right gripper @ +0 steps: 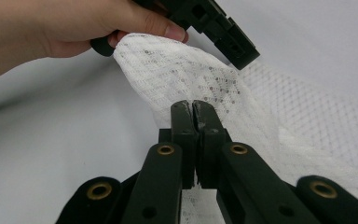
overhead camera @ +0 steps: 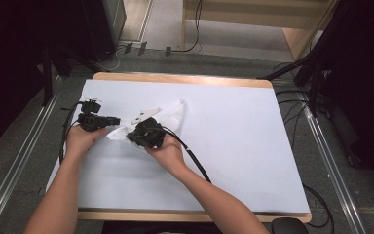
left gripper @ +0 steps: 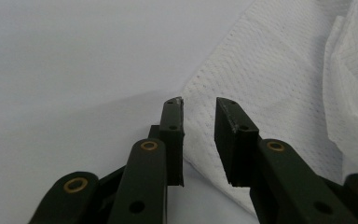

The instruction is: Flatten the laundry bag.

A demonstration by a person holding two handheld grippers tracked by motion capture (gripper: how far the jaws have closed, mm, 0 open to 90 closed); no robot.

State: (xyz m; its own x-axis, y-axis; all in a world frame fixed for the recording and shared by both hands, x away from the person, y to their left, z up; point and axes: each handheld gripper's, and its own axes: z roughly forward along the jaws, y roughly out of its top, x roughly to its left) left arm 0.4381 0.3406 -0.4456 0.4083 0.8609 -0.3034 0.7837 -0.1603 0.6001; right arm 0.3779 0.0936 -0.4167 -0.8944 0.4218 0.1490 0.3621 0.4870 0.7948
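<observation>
A crumpled white paper towel with a dimpled weave (overhead camera: 168, 117) lies on the white sheet covering the wooden table (overhead camera: 233, 146), in the table's left half, nearer the left edge than the middle and roughly midway between the near and far edges.

The right gripper (right gripper: 196, 108) has its black jaws pressed together on a fold of the towel; in the right gripper view the sheet drapes away on both sides of the closed tips and rises from the table surface toward the other hand. In the high view this gripper (overhead camera: 132, 136) sits at the towel's near-left end.

The left gripper (left gripper: 199, 105) stands at the towel's left corner. Its jaws are narrowly apart, with the corner edge of the towel lying in the gap beneath them; the pads do not press on it. The left hand (right gripper: 51, 25) rests against the lifted edge of the towel, a fingertip touching it.
</observation>
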